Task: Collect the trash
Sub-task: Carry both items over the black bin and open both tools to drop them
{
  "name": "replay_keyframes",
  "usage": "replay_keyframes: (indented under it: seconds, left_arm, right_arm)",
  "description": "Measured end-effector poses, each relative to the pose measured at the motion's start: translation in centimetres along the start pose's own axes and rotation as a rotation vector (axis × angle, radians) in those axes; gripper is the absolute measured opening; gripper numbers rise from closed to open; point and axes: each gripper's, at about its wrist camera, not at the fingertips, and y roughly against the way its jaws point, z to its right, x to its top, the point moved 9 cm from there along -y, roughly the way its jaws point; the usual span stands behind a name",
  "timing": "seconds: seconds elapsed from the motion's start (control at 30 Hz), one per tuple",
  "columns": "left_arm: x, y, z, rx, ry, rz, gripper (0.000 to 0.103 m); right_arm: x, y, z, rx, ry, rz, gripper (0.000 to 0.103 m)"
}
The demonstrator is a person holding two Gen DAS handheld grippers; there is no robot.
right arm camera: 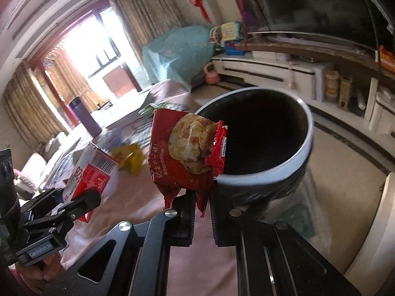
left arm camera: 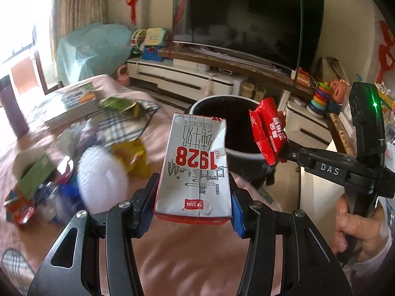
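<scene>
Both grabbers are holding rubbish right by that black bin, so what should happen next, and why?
Probably carry both a little further over the bin before letting go: the red wrapper is only at its rim, and the milk carton in the left hand-held gripper is still short of it.

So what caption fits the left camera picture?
Left gripper carries a milk carton toward the bin.

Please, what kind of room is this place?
Most likely a home living room: a large television on a long low cabinet, curtains at a bright window, and children's toys nearby.
</scene>
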Motion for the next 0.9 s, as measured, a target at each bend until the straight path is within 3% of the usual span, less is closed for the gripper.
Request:
replay_keyframes:
  seconds: [0.37, 0.9]
  left_arm:
    - [3.8, -4.5, 3.2, -0.052, -0.029, -0.033, 0.050]
    - [5.6, -9.9, 4.2, -0.078, -0.013, -0.113, 0.051]
  right_arm:
    - [2.7, -1.2, 3.6, -0.061, 0.000, -0.015, 0.011]
    - [4.5, -3.5, 6.7, -0.094, -0.002, -0.062, 0.011]
